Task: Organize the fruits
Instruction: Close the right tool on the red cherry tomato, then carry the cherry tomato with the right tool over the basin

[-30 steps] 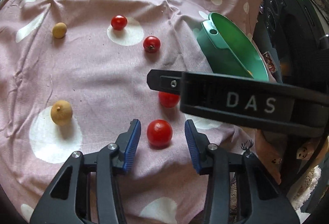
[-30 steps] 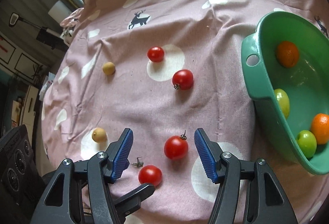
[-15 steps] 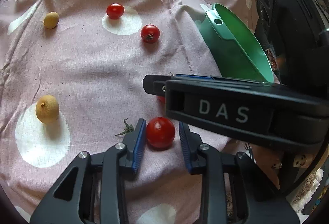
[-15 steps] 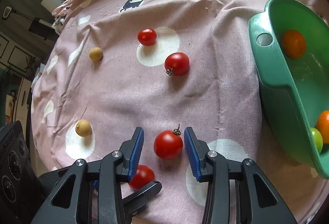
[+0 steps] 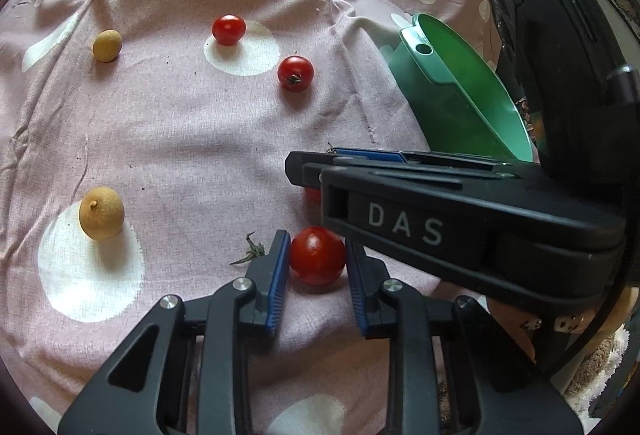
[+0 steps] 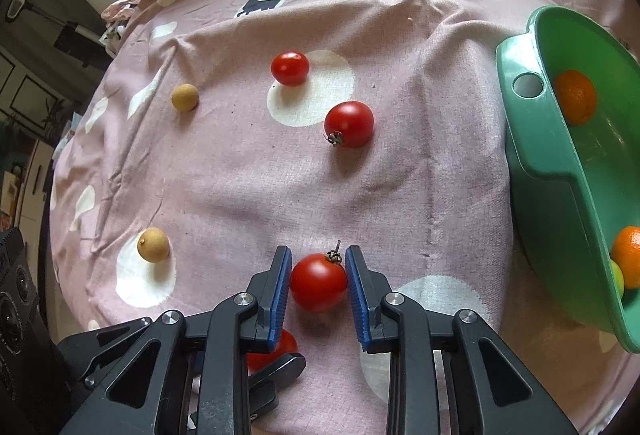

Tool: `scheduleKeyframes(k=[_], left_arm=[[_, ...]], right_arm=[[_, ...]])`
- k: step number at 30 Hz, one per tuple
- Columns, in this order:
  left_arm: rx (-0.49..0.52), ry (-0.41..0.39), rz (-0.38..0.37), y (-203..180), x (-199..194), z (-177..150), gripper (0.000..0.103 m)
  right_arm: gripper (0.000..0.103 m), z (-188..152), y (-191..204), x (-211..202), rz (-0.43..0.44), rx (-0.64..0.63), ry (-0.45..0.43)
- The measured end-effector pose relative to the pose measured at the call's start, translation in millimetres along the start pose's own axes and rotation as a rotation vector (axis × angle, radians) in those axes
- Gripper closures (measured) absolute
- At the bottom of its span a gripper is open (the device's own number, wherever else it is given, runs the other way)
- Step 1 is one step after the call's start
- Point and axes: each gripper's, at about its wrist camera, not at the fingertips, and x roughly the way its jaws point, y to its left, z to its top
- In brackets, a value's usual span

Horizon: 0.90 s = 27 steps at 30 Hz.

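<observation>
Both grippers are clamped on a tomato right now. The left gripper (image 5: 317, 262) has its blue pads pressed on either side of a stemless tomato (image 5: 317, 255) that sits on the pink cloth (image 5: 192, 139), and the right gripper (image 6: 318, 277) is squeezing a stemmed tomato (image 6: 318, 282) the same way, with the little dry stem poking up near the right pad. The right one's jaws have only just finished closing in on it; the left pair did too, a touch sooner.

The two tools are really close together. In the left wrist view the right gripper's black body with "DAS" on it cuts across just above and to the right of the left one's tomato, and in the right wrist view you can see the left gripper's tips and its tomato peeking out under the left finger.

Just left of the left gripper there's a loose green stem bit (image 5: 250, 253) lying on the cloth. Further out, a tan round fruit (image 6: 153, 244) sits on a white dot to the left, and a smaller tan fruit (image 6: 185, 97) is farther back. Two more tomatoes are still out in the middle of the cloth, one with a calyx (image 6: 349, 124) and one behind it on a white dot (image 6: 290, 68).

Off to the right is the green basin (image 6: 532, 155), tilted in view, with oranges (image 6: 576, 97) and something green-yellow inside (image 6: 618, 275).
</observation>
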Motion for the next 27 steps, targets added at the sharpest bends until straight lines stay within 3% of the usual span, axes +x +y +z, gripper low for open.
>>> scheduleKeyframes(k=[17,27], left_arm=[[-0.027,-0.149,0.039,9,-39,7,0.076],[-0.034,-0.192,0.039,3,-50,12,0.076]], right_arm=[[0.074,2,-5,-27,0.048,0.038,-0.091],[0.074,4,-9,-44,0.096,0.060,-0.142]])
